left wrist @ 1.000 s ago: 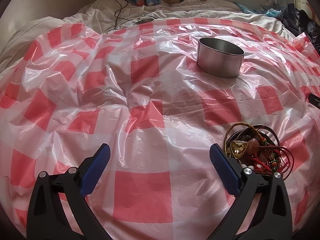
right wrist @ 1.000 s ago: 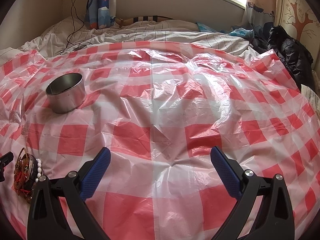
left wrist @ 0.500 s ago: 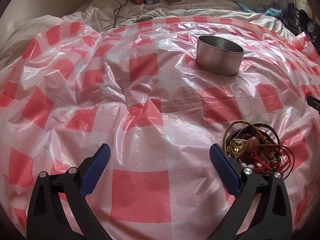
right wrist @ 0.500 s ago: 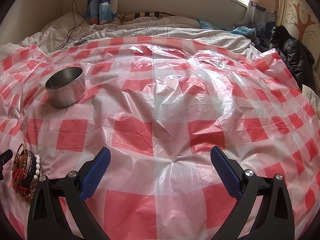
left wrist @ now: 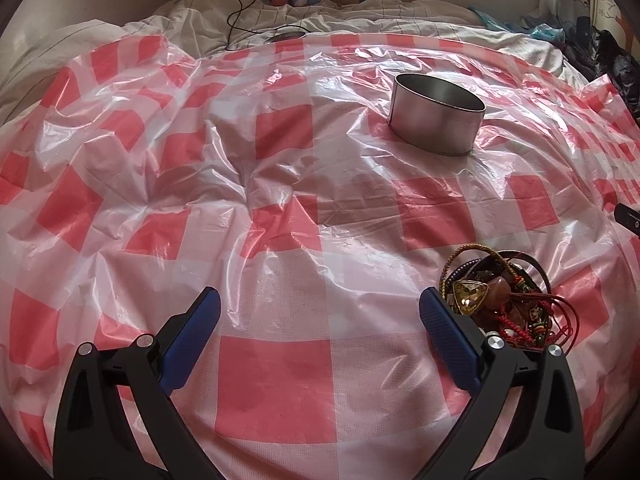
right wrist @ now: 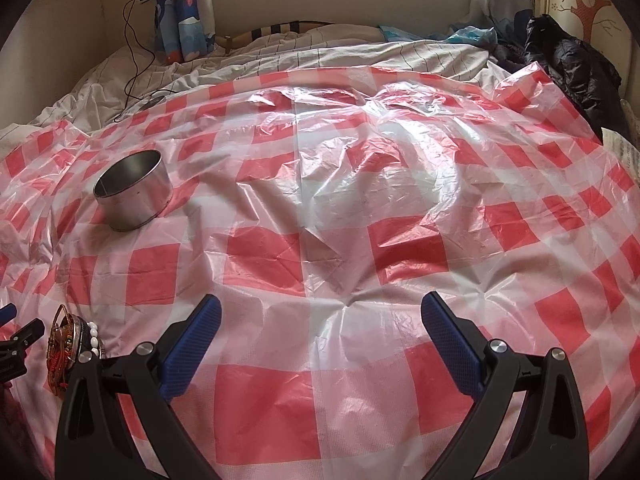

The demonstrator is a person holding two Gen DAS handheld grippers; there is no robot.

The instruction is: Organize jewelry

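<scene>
A tangled pile of jewelry, with bracelets, red cords and a gold triangular piece, lies on the red-and-white checked plastic sheet, just right of my left gripper's right finger. The pile also shows at the far left of the right wrist view. An empty round metal tin stands upright further back; in the right wrist view the tin is at the left. My left gripper is open and empty above the sheet. My right gripper is open and empty, to the right of the pile.
The sheet covers a bed with rumpled white bedding. A black cable and a charger lie at the back left. A black jacket lies at the right edge. A wall and curtain close off the back.
Both views have shifted slightly downward and closer to the sheet. The tin and the jewelry pile have not moved. Both grippers stay open.
</scene>
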